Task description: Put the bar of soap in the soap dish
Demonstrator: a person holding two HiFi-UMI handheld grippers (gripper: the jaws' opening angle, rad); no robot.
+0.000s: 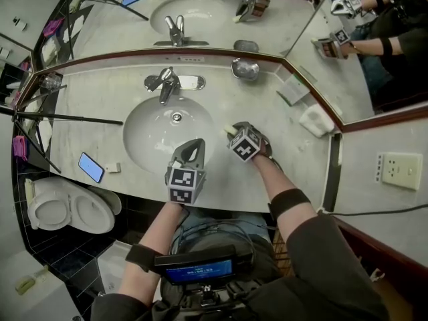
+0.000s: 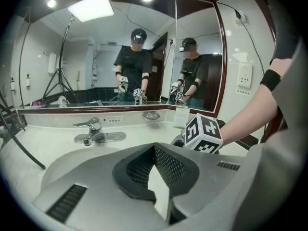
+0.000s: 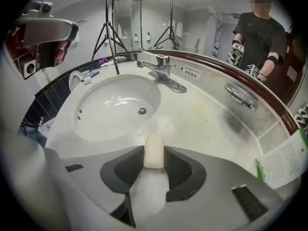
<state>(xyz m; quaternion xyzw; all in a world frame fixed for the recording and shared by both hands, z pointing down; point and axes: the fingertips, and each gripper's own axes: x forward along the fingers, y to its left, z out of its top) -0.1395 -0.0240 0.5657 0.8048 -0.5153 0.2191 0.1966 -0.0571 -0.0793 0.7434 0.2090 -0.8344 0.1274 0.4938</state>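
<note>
The pale bar of soap sits between the jaws of my right gripper, both pads against its sides and its end sticking out past the fingertips. In the head view this gripper is low over the counter at the basin's right rim, with the soap just showing. The metal soap dish is fixed at the backsplash, beyond the gripper and apart from it; it also shows as the soap dish at the right. My left gripper is shut and empty over the basin's front edge.
A chrome faucet stands behind the white basin. On the counter lie a blue phone at the left, a card and a white folded cloth at the right. Tripod legs cross the left side. Mirrors rise behind.
</note>
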